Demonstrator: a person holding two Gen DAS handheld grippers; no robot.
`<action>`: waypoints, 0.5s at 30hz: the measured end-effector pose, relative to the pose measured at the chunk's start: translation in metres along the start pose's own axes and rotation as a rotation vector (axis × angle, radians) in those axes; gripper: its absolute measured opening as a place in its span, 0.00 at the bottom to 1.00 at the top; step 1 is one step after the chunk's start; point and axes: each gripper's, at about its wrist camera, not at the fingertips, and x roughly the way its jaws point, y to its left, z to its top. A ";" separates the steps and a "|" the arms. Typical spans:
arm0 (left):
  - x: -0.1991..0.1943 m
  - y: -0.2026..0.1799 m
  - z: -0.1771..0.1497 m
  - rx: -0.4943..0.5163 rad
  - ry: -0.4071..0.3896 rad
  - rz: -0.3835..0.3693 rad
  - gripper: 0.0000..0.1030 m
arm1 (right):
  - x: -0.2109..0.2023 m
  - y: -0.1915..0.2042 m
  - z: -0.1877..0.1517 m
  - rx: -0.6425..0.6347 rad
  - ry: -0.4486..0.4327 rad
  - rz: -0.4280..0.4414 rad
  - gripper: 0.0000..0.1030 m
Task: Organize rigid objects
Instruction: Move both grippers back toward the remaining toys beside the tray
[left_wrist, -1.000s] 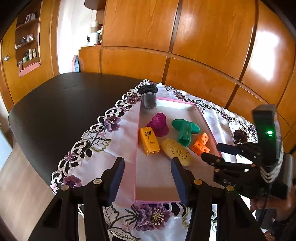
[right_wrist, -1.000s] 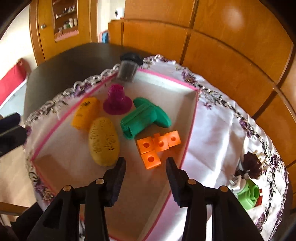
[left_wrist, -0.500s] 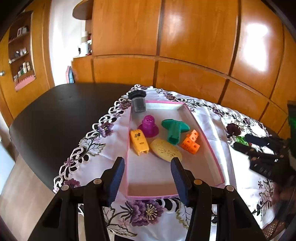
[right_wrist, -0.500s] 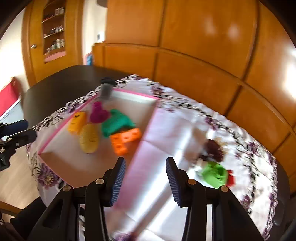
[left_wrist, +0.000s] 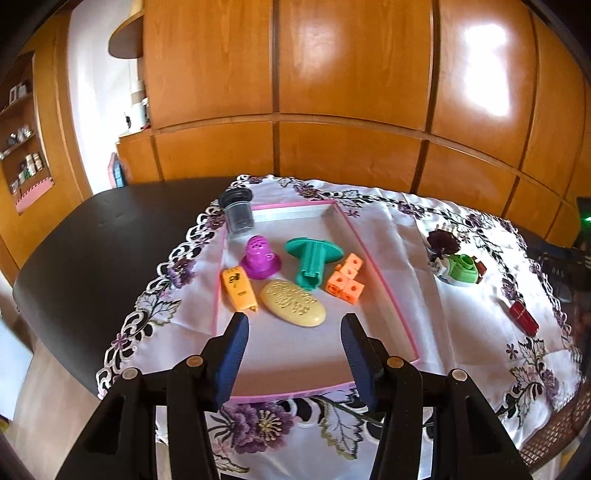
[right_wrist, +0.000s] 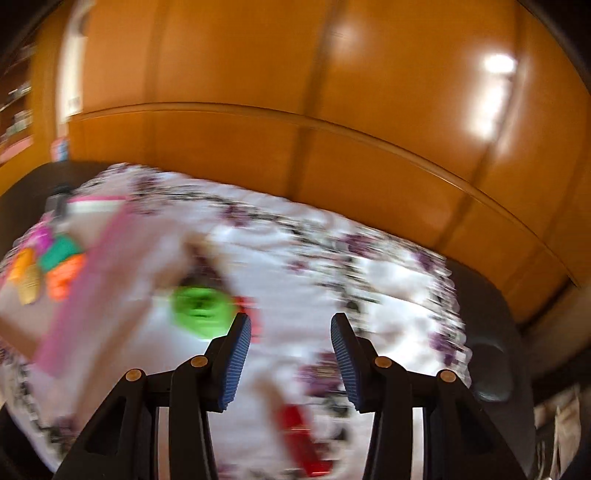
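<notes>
My right hand-held gripper (right_wrist: 290, 356) is spread and empty; red block (right_wrist: 301, 439) lies just below it, long axis running away (blurry), green toy (right_wrist: 201, 308) up-left, both outside the tray (left_wrist: 384, 295)

Daylight fills the room, bright and warm. Glare blooms in white patches on the glossy wooden panels (left_wrist: 369, 74) behind my table, strongest toward the upper right. My left view is sharp, with soft shadows beside the toys in the pink tray (left_wrist: 384, 295). My right view is smeared: the tablecloth (right_wrist: 332, 266) pattern streaks sideways, and the green piece (right_wrist: 201, 310) is a blur. Both views bow at the edges, with black corners.
</notes>
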 end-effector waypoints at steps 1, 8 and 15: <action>0.001 -0.003 0.000 0.008 0.002 -0.002 0.51 | 0.005 -0.012 -0.004 0.035 0.010 -0.021 0.44; 0.006 -0.034 0.008 0.079 0.004 -0.017 0.54 | 0.028 -0.088 -0.020 0.417 0.110 -0.009 0.44; 0.018 -0.064 0.012 0.142 0.029 -0.046 0.54 | 0.029 -0.107 -0.029 0.561 0.125 0.032 0.44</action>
